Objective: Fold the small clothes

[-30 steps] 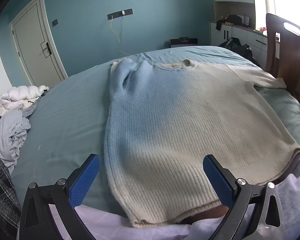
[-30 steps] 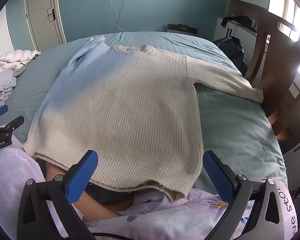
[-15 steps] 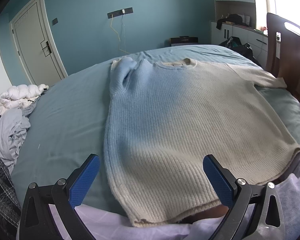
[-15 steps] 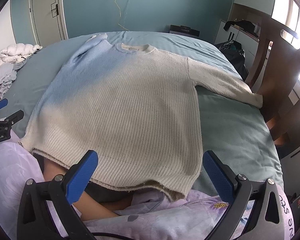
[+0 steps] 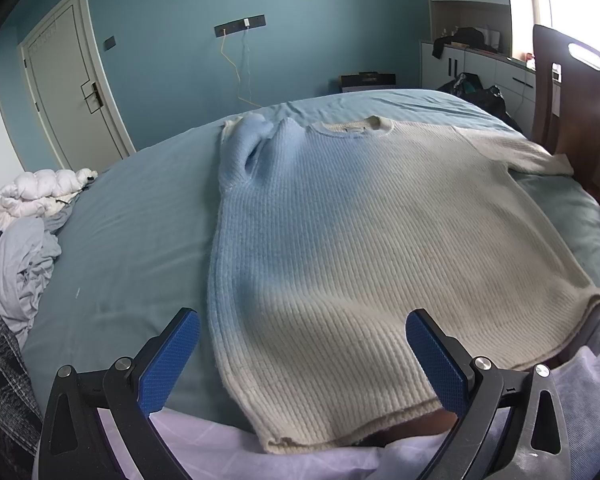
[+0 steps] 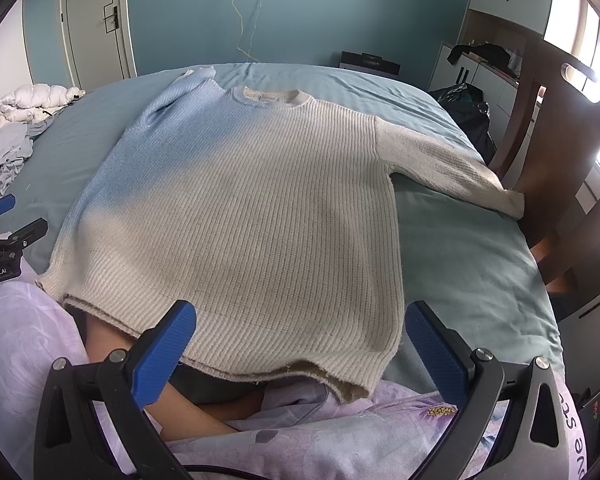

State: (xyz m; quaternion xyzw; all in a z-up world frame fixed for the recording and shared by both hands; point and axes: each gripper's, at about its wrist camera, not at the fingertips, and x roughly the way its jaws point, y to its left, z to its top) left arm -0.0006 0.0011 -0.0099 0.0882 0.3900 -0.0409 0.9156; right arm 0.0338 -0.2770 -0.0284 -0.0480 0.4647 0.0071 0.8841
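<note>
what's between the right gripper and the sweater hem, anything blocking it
Nothing visible. The open right gripper hovers right over the sweater hem, with no object between. The left gripper is equally unobstructed.

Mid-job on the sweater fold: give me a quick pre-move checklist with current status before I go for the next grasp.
1. Left gripper open and empty: ok.
2. Right gripper open and empty: ok.
3. Sweater lying flat, body spread on the bed: ok.
4. Right sleeve folded in: not ok, it lies stretched out toward the bed edge by the chair.
5. Left sleeve tidy: not ok, it is bunched near the collar.
6. Hem flat on the bed: not ok, it hangs over the edge onto the person's lap.
</note>
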